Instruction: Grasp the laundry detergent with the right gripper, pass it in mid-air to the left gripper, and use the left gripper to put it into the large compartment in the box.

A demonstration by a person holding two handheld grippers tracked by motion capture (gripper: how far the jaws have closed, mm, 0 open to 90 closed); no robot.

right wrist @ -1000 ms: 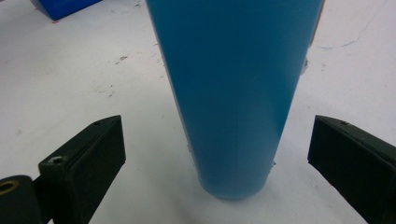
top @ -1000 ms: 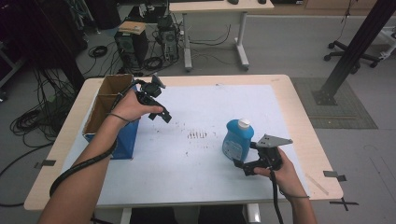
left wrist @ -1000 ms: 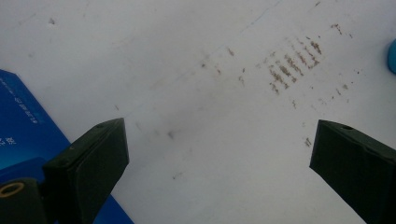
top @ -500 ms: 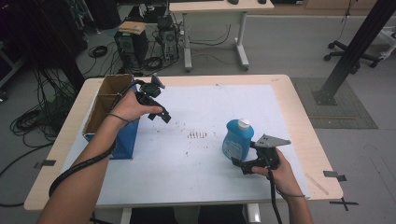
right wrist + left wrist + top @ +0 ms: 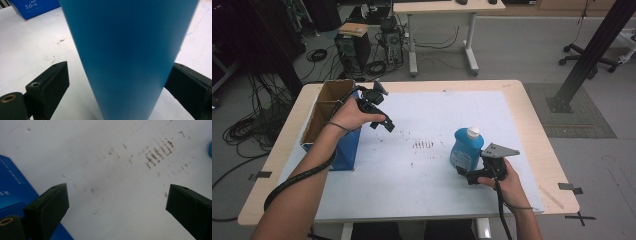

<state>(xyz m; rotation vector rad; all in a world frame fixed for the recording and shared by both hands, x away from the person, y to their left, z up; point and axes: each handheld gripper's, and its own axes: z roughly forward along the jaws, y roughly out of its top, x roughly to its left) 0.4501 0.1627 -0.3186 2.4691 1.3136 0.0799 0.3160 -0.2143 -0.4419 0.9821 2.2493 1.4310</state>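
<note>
Right gripper jaws just closing around blue bottle, one pad touching, a gap at the other. Standing upright on white table sheet with white cap in high view. Left gripper wide apart over stained sheet beside blue box.

Black grippers with blocky jaws, trailing cables.

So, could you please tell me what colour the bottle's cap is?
White, atop the blue bottle; the cap shows best in the high view.

My bottle stands right of the stains — the box sits at the table's left edge.
</note>
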